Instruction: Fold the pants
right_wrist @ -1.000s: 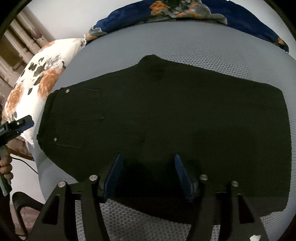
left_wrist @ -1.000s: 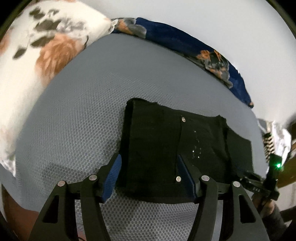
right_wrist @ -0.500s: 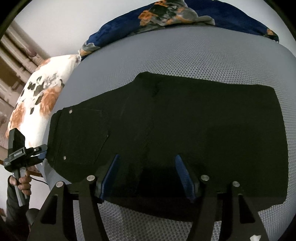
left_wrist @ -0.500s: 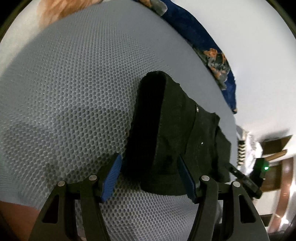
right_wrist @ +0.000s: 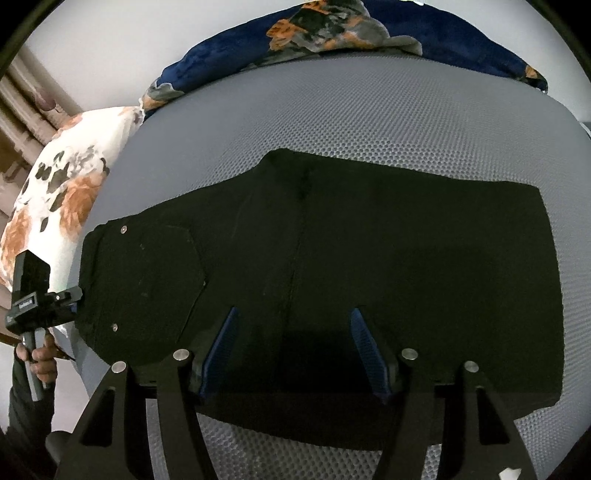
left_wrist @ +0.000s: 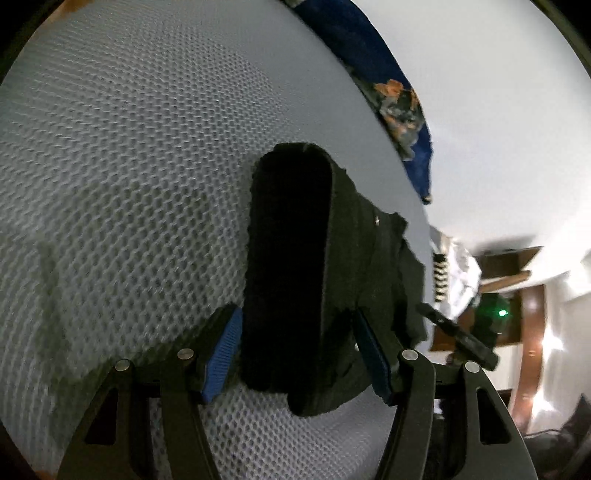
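Right wrist view: the black pants (right_wrist: 332,266) lie flat across the grey mesh mattress (right_wrist: 369,110), already folded into a wide slab. My right tongs (right_wrist: 291,354) are spread apart over the near edge, gripping nothing. At the waistband end, my left tongs (left_wrist: 297,350) are likewise released, their blue pads either side of the raised waistband. A floral pillow (right_wrist: 62,184) and blue blanket (right_wrist: 332,33) border the mattress.
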Action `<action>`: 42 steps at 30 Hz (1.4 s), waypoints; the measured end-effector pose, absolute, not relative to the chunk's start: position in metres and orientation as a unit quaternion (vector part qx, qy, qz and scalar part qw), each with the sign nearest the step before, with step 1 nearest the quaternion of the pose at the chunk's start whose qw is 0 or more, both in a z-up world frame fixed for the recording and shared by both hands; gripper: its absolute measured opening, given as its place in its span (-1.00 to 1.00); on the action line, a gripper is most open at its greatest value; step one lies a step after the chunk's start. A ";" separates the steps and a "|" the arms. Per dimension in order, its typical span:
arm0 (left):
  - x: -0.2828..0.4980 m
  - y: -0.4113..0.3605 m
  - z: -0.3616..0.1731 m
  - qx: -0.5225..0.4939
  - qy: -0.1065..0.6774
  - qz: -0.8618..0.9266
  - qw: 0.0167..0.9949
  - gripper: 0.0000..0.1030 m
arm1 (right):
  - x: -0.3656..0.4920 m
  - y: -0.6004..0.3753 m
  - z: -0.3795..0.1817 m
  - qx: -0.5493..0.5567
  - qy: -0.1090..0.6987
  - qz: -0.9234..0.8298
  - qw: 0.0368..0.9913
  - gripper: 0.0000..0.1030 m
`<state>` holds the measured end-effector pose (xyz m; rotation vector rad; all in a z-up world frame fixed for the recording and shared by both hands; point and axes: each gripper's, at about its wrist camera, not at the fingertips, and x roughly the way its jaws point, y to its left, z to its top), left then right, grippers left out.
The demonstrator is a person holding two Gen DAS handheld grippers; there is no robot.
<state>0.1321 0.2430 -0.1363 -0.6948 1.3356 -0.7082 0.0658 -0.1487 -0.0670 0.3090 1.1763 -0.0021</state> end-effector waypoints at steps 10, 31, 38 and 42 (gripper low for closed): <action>0.158 0.222 -0.140 -0.313 0.587 -0.372 0.647 0.22 | 0.069 -0.147 -0.066 0.147 0.552 -0.013 0.821 0.20; 0.145 0.163 -0.091 -0.216 0.587 -0.243 0.742 -0.33 | 0.065 -0.169 -0.057 0.078 0.525 -0.067 0.845 0.31; 0.133 0.144 -0.054 -0.244 0.569 -0.254 0.743 -0.34 | 0.057 -0.191 -0.050 0.097 0.511 -0.067 0.851 0.34; 0.132 0.131 -0.037 -0.277 0.563 -0.255 0.736 -0.34 | 0.051 -0.208 -0.046 0.109 0.503 -0.071 0.855 0.37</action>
